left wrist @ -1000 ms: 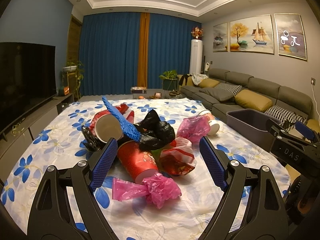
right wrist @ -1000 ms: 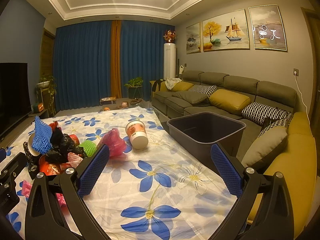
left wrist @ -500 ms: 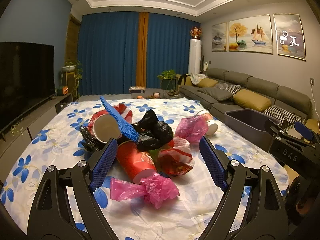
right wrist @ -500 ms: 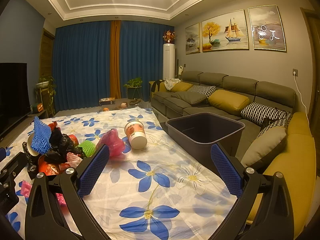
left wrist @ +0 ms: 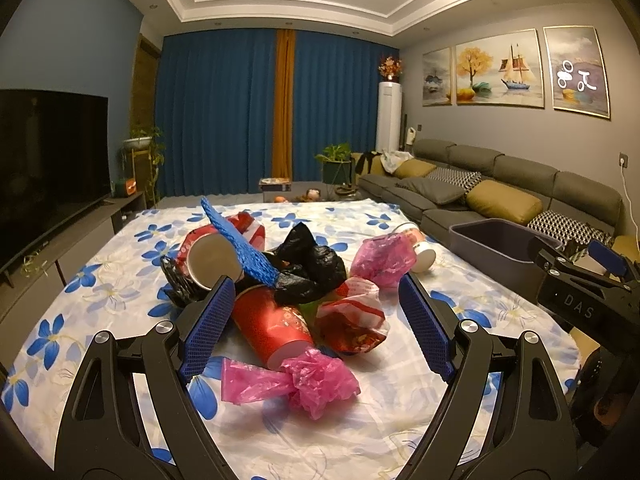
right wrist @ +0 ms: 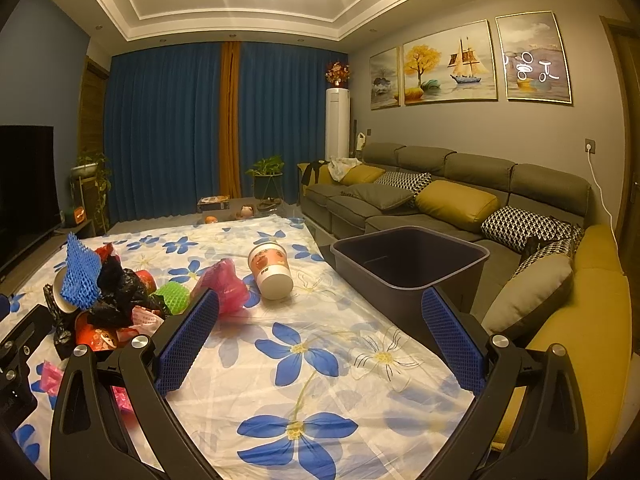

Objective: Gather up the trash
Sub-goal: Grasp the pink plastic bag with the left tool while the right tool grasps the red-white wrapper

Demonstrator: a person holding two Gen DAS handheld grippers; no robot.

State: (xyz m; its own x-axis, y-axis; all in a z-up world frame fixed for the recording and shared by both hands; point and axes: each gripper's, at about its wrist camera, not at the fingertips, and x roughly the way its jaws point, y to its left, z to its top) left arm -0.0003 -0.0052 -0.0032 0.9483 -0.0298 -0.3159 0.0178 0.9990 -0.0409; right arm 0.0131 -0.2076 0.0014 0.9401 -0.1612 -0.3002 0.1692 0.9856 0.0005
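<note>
Bin point(right wrist: 408, 256): dark grey plastic, rectangular, set against the right edge of the table point(right wrist: 320, 360); nothing is seen on the part of its floor that shows.

Trash pile point(left wrist: 280, 280): heaped near the table's left edge on a white cloth point(left wrist: 380, 420) printed with blue flowers. Listed within it: red paper cup point(left wrist: 272, 326), cylindrical, lying on its side; second cup point(left wrist: 214, 258), mouth outward; blue foam net point(left wrist: 240, 244), meshed; black bag point(left wrist: 310, 264), crumpled film; red-and-white wrapper point(left wrist: 352, 320); pink bag point(left wrist: 292, 380), twisted, nearest the camera; green foam net point(right wrist: 172, 296).

Apart from the pile, toward the bin: second pink bag point(right wrist: 224, 286) and tub point(right wrist: 270, 270), tipped over.

Left gripper point(left wrist: 316, 330): released, jaws spread wide, held before the pile, nothing grasped.

Right gripper point(right wrist: 316, 342): released, held above bare cloth beside the bin.
</note>
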